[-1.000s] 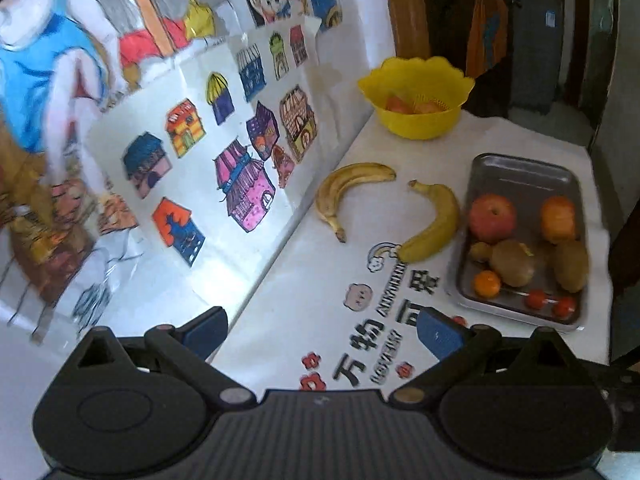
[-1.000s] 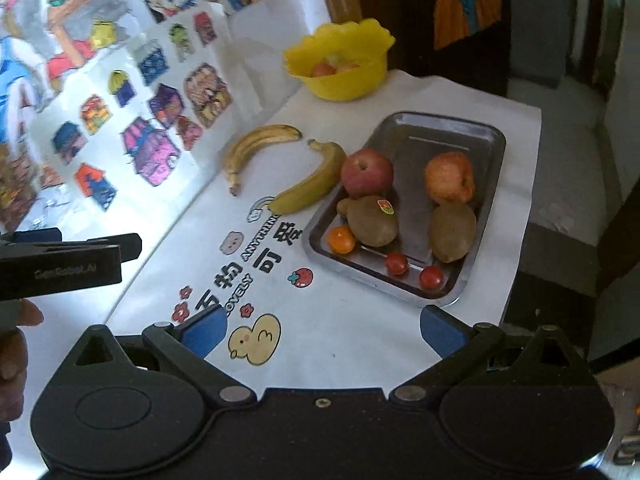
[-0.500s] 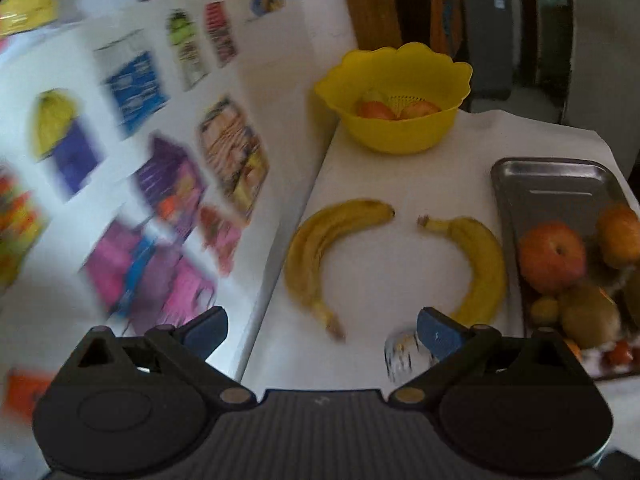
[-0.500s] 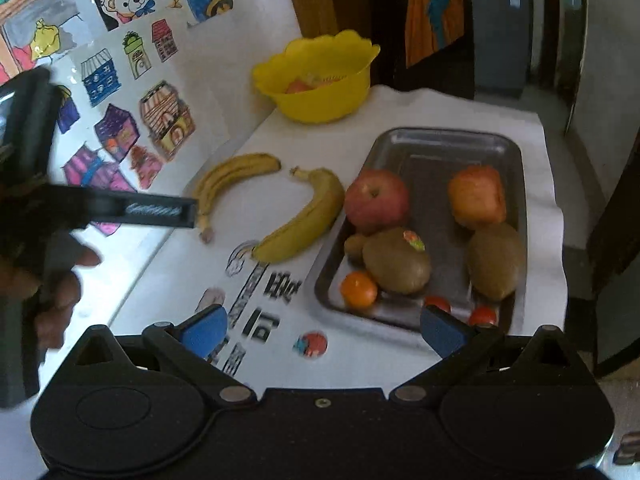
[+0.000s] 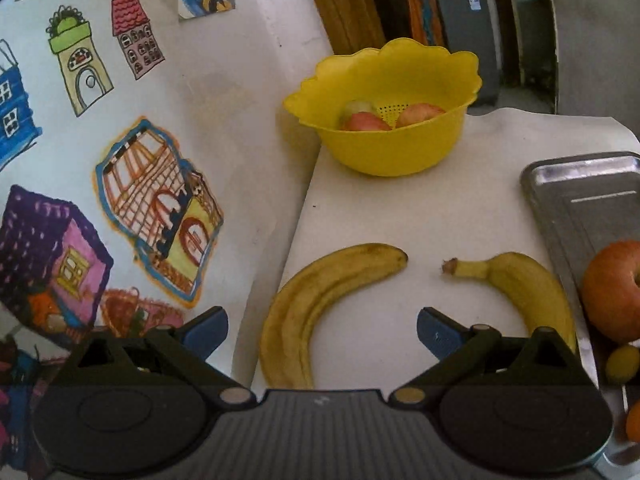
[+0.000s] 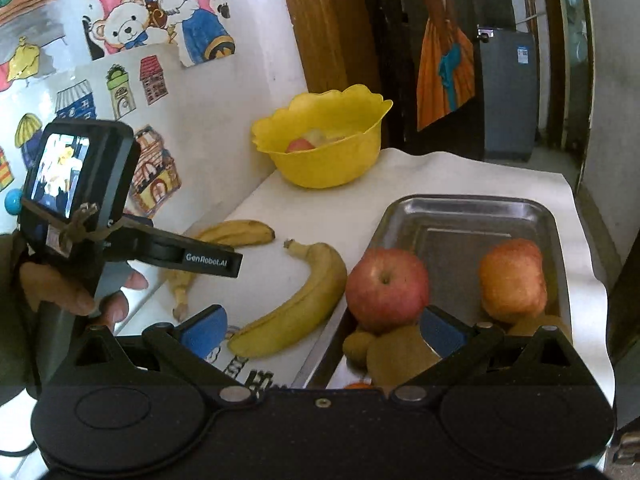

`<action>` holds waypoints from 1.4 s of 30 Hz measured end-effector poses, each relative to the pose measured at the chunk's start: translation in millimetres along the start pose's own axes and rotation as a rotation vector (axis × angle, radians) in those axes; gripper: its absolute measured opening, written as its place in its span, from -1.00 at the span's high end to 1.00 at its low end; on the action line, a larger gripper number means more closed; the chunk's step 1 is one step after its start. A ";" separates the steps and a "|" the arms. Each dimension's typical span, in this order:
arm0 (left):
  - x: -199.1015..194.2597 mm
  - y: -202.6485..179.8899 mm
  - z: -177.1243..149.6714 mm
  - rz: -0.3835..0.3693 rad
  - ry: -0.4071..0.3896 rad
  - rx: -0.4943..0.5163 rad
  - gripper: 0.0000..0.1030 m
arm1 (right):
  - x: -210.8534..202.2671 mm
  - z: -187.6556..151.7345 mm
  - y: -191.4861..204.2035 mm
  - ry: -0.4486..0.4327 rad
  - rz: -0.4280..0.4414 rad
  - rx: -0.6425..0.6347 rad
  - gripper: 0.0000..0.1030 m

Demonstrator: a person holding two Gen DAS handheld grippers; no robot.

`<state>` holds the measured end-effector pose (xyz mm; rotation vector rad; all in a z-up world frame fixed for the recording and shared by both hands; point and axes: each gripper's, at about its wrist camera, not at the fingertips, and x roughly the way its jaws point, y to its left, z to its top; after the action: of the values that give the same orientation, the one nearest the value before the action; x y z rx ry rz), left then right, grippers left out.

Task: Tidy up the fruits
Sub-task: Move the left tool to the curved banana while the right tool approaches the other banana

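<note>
Two bananas lie on the white-covered worktop between the wall and the steel tray (image 6: 472,208). The browner banana (image 5: 316,304) curves along the worktop's wall-side edge, and the cleaner yellow banana (image 5: 528,292) lies just beside the tray's left rim, its stem pointing toward the first banana's tip with bare cloth between them.

My left gripper (image 5: 322,332) hangs over the browner banana with its blue fingers (image 5: 206,330) spread wide and nothing between them; the fruit's lower half runs up through the gap. From the right wrist view I see the same tool held in a hand (image 6: 76,292), its arm reaching over that banana.

My right gripper (image 6: 320,332) is also spread wide and empty, low over the tray's near end, the left finger (image 6: 204,330) above the yellow banana's tip and the right one in front of a kiwi (image 6: 400,356).

On the tray a red apple (image 6: 386,288) sits against the left wall, an orange-toned fruit (image 6: 512,276) toward the right wall, with kiwis and small fruits nearer me, though my own gripper hides most of them, so I may be miscounting.

At the worktop's far wall-side corner stands a yellow scalloped bowl (image 5: 384,148) holding what look like apples (image 5: 366,120). Children's drawings (image 5: 156,208) cover the wall.
</note>
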<state>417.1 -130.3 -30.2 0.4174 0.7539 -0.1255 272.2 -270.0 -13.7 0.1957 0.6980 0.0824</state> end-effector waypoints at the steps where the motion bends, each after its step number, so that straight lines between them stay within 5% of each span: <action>1: 2.4 1.9 0.8 -0.001 0.004 -0.010 -0.99 | 1.2 1.3 0.9 -0.001 0.002 -0.002 -0.99; 22: 66.4 6.1 17.9 -0.046 0.093 -0.050 -0.92 | 59.2 31.0 23.2 0.076 0.053 -0.213 -0.86; 30: 82.2 8.7 18.3 -0.039 0.134 -0.055 -0.74 | 108.8 50.3 29.0 0.157 -0.002 -0.365 -0.70; 42: 80.1 17.6 13.3 0.013 0.123 -0.087 -0.23 | 165.5 53.8 31.1 0.289 -0.048 -0.421 -0.41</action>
<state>488.3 -116.8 -70.9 0.3498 0.8748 -0.0552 433.0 -224.5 -71.3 -0.2419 0.9549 0.2124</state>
